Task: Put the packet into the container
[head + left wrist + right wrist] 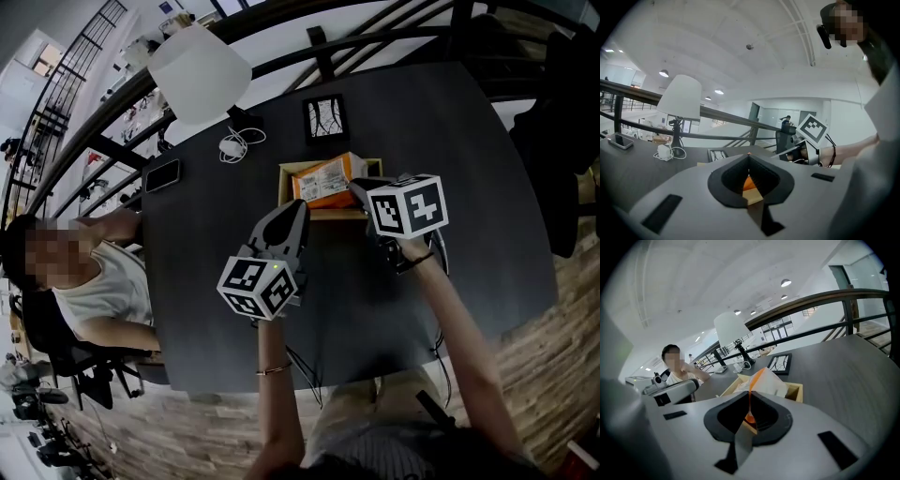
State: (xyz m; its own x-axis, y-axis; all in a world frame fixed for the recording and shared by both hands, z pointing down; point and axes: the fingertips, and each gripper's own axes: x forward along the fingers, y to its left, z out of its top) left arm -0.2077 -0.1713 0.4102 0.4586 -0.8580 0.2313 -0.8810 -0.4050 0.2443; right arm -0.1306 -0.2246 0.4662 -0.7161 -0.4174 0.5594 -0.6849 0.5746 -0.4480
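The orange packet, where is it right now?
In the head view the packet sits partly in the wooden container at mid-table, below the framed picture, its edge pinched by the right gripper.

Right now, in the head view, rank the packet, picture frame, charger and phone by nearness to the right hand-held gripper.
1. packet, held by the right hand-held gripper
2. picture frame, just beyond
3. charger, farther left
4. phone, far left
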